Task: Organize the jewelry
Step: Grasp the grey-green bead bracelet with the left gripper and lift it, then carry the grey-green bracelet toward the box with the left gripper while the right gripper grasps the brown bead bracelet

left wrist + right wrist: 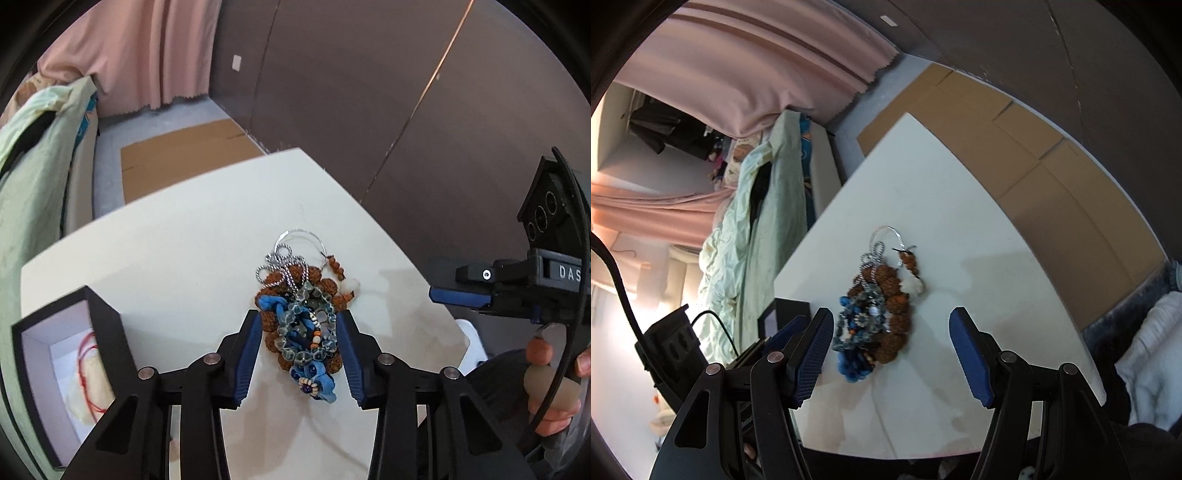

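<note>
Beside the black box (pixel 103 325), the left gripper (pixel 297 354) straddles the jewelry pile (pixel 303 317) — pads not yet touching; the right gripper (pixel 890 354) hangs unclenched — empty.

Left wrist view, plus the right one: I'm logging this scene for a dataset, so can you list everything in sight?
Jewelry pile: one tangled heap, brown seed beads, clear glass beads, blue cloth pieces, silver chain; middle of the table.
Table: one, cream white; under the pile.
Jewelry box: one, black outside, white inside, open, with red cord inside; table's left side.
Cardboard: flattened brown sheets; on the floor beyond the table.
Curtain: pink; back left.
Bedding: pale green; far left.
Left gripper: black with blue pads, straddling the pile; contact with the beads unclear.
Right gripper: same colours, jaws wide, nothing gripped.
Hand: one, on the right gripper's handle.
</note>
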`<state>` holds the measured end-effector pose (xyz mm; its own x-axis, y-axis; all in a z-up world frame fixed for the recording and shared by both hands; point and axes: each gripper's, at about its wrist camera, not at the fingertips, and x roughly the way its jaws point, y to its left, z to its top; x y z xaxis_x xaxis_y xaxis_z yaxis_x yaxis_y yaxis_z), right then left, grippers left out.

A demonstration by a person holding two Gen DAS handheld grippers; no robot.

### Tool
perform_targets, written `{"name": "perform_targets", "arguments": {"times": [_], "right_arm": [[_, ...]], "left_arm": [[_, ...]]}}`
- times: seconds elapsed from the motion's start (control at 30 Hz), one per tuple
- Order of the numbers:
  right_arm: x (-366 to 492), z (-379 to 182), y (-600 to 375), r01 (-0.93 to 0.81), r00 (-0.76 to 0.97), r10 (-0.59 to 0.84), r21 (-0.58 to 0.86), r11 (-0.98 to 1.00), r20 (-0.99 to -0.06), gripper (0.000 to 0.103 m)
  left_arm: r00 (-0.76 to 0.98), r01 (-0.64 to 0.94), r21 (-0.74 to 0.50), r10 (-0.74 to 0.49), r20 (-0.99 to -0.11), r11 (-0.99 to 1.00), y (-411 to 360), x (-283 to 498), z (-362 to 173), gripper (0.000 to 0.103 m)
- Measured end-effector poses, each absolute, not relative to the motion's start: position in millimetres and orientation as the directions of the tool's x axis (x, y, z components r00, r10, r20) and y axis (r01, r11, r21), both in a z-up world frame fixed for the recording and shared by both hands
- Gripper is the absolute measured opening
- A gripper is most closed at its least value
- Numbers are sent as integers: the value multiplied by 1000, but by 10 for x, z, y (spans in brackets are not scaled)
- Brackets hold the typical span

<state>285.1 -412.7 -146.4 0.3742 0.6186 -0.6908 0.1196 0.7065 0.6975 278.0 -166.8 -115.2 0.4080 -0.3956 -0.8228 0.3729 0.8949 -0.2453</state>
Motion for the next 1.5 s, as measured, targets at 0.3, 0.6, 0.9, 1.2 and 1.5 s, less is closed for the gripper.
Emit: {"name": "perform_targets", "arguments": {"times": [0.3,0.6,0.9,1.2,1.5], "right_arm": [[2857,-1492,-4128,125,357,636,710,693,-684,66],[2877,-1527,-4100,127,347,628,698,704,-697,66],[2927,-1536,-3931,104,326,633,692,714,-702,66],[3028,-1584,-3684,80,319,554,604,793,-769,57],[3198,-1708,-3622,127,308,473,529,839,-825,48]], "left_arm": [[345,354,-214,-340,-875,910,-1804,2902,-1448,29],[364,358,-296,-424,-829,886,-1695,2838,-1217,9],[429,348,-322,-455,-780,880,-1513,2780,-966,9],[503,318,-348,-468,-727,882,-1225,2754,-703,9],[537,293,-357,-461,-706,887,-977,2712,-620,9]]}}
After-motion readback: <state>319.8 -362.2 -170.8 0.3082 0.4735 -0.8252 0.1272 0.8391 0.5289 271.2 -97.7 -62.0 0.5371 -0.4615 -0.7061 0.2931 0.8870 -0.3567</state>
